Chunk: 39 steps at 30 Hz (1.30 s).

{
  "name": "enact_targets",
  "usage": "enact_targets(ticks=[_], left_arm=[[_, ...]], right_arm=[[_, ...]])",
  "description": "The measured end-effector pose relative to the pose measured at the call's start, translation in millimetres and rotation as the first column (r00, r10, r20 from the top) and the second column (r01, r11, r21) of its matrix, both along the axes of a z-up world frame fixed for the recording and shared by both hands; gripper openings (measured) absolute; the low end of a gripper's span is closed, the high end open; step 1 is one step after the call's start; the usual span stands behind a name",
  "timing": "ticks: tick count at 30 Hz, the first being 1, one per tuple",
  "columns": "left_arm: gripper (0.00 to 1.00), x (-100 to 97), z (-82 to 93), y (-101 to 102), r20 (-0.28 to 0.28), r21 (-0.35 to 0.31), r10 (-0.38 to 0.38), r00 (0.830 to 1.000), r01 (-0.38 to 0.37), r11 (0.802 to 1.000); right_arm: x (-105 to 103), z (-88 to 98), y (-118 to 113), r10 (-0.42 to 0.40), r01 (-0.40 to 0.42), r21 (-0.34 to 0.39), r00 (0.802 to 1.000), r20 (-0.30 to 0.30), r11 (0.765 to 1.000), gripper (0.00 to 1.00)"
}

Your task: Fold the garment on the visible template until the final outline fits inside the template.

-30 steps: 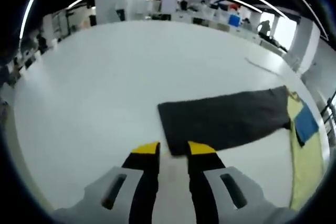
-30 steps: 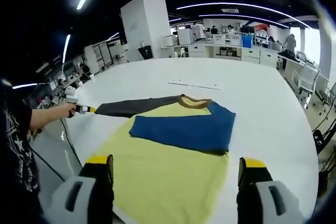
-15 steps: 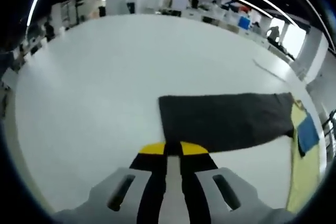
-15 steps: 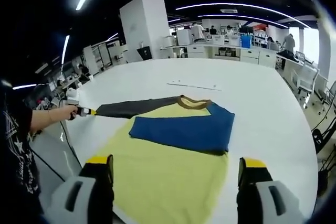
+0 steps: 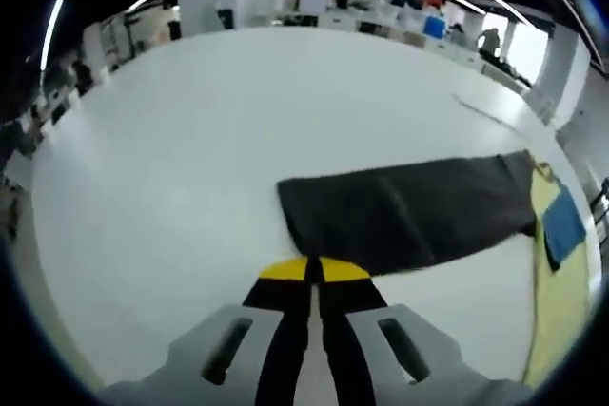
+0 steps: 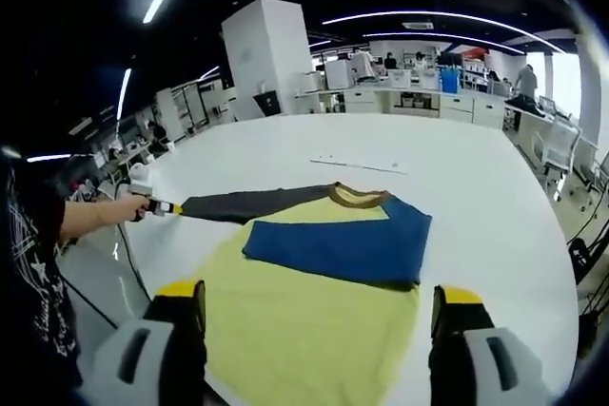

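My left gripper [image 5: 314, 270] has its yellow-tipped jaws pressed together at the near edge of the dark grey sleeve [image 5: 409, 216], pinching the cuff hem; in the right gripper view it [image 6: 164, 207] appears at the far left, held by a hand [image 6: 119, 208] at the outer end of that same sleeve [image 6: 252, 203]. My right gripper [image 6: 319, 301] is spread wide, one jaw at each lower corner of its view, and it grasps nothing.

The garment [image 6: 314, 316] lies flat on the white table [image 6: 495, 225]. Its body is pale yellow. The blue sleeve [image 6: 338, 249] is folded across the chest, its lower edge running over the yellow cloth. A brown collar [image 6: 360, 197] sits at the far end of the garment, just beyond the blue sleeve. The dark grey sleeve extends straight out from the shoulder toward the left gripper, lying on the table surface.

In the left gripper view, the grey sleeve runs from the clenched jaws toward the right, where a strip of the yellow body [image 5: 561, 282] and a patch of the blue sleeve [image 5: 563, 225] are visible at the picture's edge.

A thin pale strip [image 6: 360, 164] lies on the table beyond the collar, well apart from the garment. I cannot make out a template outline under the cloth.

A person's dark printed sleeve [image 6: 29, 273] fills the left margin of the right gripper view. Desks and a white column [image 6: 268, 54] stand behind the table.
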<state>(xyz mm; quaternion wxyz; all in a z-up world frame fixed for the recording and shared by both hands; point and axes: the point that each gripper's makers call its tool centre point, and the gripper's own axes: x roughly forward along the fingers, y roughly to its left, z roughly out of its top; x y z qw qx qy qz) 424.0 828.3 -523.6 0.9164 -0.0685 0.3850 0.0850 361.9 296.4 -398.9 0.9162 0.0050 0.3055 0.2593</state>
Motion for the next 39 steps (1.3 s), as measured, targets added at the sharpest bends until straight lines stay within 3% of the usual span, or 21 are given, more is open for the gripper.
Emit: enact_targets(ticks=[5,11,13,16,18,19,23,31,32,33,34,36,37,38,39], left_arm=[[0.0,18.0,11.0,-2,0.039,-0.001,-0.03,0.999,0.03,1.0],[0.0,35.0,40.8,-31,0.106,0.022,-0.107,0.989,0.106,0.994],[0.0,43.8,41.5,-28,0.125,0.024,-0.135,0.983,0.133,0.991],[0.0,53.1,54.0,-43,0.144,0.019,-0.167,0.975,0.166,0.986],[0.0,58.1,60.4,-52,0.128,0.128,-0.264,0.956,0.248,0.96],[0.0,59.5,63.2,-58,0.132,0.131,-0.271,0.953,0.255,0.958],[0.0,69.9,74.0,-82,0.179,0.07,-0.294,0.939,0.286,0.956],[0.0,75.9,84.4,-116,0.202,0.051,-0.348,0.916,0.345,0.937],[0.0,77.1,83.2,-131,0.218,0.0,-0.345,0.913,0.353,0.936],[0.0,77.1,83.2,-132,0.218,-0.002,-0.348,0.912,0.357,0.934],[0.0,89.3,88.9,-136,0.246,0.02,-0.369,0.896,0.376,0.926],[0.0,92.9,91.4,-139,0.257,0.013,-0.378,0.889,0.387,0.922],[0.0,93.6,98.3,-138,0.263,0.059,-0.378,0.888,0.376,0.925],[0.0,82.8,97.6,-157,0.253,-0.015,-0.361,0.898,0.377,0.926],[0.0,83.1,100.0,-161,0.26,-0.02,-0.366,0.894,0.384,0.923]], right_arm=[[-1,0.8,-2,0.009,-0.009,-0.013,1.0,0.004,1.0,0.99],[-3,0.0,-3,0.011,-0.011,-0.016,1.0,0.002,1.0,0.99],[-4,0.0,-3,0.012,-0.012,-0.014,1.0,0.004,1.0,0.99],[-6,0.0,-1,0.022,-0.022,-0.015,1.0,0.003,1.0,0.99],[-8,-1.3,-1,0.034,-0.034,-0.02,0.999,0.0,0.999,0.99],[-9,-2.1,0,0.039,-0.039,-0.022,0.999,-0.006,0.999,0.99],[-11,-2.6,1,0.051,-0.051,-0.023,0.999,-0.008,0.998,0.99],[-14,-3.6,2,0.052,-0.053,-0.016,0.999,-0.009,0.998,0.99],[-15,-4.0,1,0.054,-0.054,-0.018,0.998,-0.01,0.998,0.99],[-15,-4.4,1,0.054,-0.054,-0.018,0.999,-0.011,0.998,0.99],[-15,-4.9,0,0.052,-0.052,-0.016,0.999,-0.01,0.999,0.99],[-16,-6.3,-1,0.05,-0.05,-0.008,0.999,-0.012,0.999,0.99],[-17,-6.5,-1,0.049,-0.049,-0.007,0.999,-0.012,0.999,0.99],[-18,-6.8,-1,0.049,-0.049,-0.005,0.999,-0.013,0.999,0.99],[-19,-7.3,-1,0.05,-0.05,-0.004,0.999,-0.013,0.999,0.99]])
